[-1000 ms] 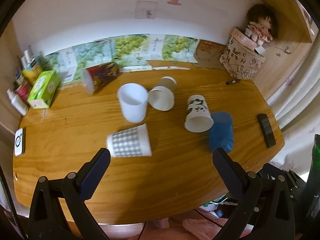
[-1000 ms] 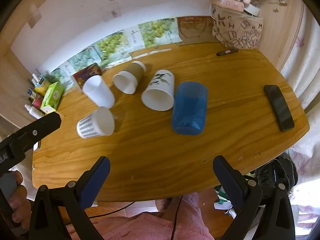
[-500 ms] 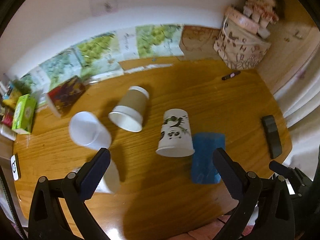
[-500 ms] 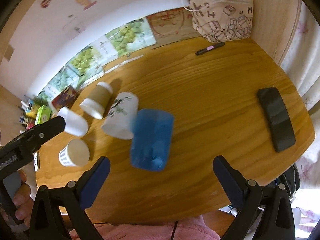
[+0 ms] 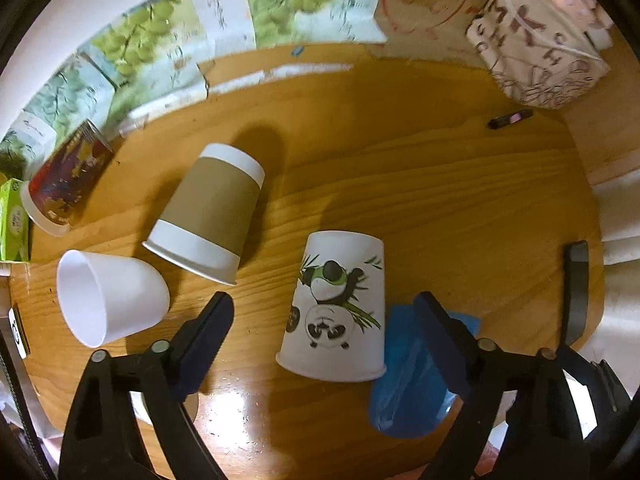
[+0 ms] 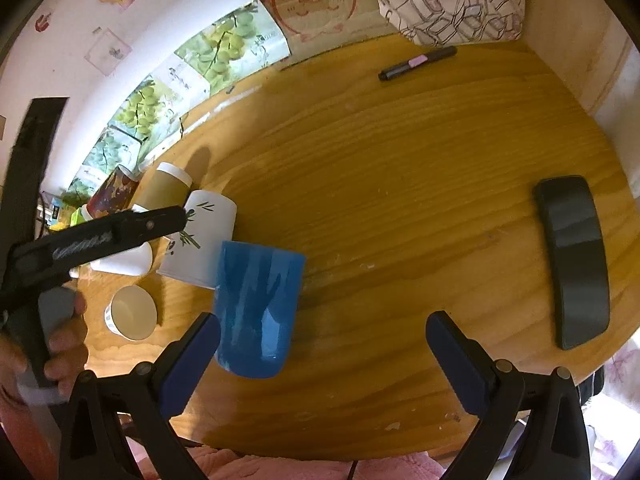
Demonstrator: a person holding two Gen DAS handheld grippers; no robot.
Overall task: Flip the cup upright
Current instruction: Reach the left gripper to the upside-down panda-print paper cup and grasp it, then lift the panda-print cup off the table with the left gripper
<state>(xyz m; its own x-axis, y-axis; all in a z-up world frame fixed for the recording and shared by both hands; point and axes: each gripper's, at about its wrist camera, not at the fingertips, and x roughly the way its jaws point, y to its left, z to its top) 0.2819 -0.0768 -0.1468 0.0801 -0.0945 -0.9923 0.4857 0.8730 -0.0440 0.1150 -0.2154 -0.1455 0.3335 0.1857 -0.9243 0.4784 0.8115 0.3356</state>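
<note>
From the left wrist camera, the left gripper (image 5: 322, 318) hangs above the wooden table (image 5: 420, 200) with its fingers spread wide, holding nothing. The panda cup (image 5: 338, 306) sits between them in the picture, a white paper cup lying on its side, long axis running away from the camera, its wide rim toward the near edge and its closed base toward the wall. Touching its right side lies the blue cup (image 5: 408, 380), smooth and glossy, partly hidden behind the right finger. To the left, the brown cup (image 5: 210, 216) also lies on its side, rim toward the near left, with a plain white cup (image 5: 108, 298) just beside it, mouth facing left. A red printed cup (image 5: 60, 188) lies farther back left. Bare wood stretches to the right, up to a dark phone (image 5: 576, 292) at the table's edge and a marker (image 5: 510, 119) near a patterned fabric bag (image 5: 540, 52).

From the right wrist camera, the right gripper (image 6: 322, 346) is likewise spread wide and empty. The blue cup (image 6: 256, 306) lies just ahead of its left finger, long axis toward the camera. The panda cup (image 6: 200, 240) touches it on the left, under the left gripper (image 6: 120, 230). A checked cup (image 6: 132, 312) lies near the front edge. The table (image 6: 400, 200) is open on the right, up to the phone (image 6: 574, 260).
</note>
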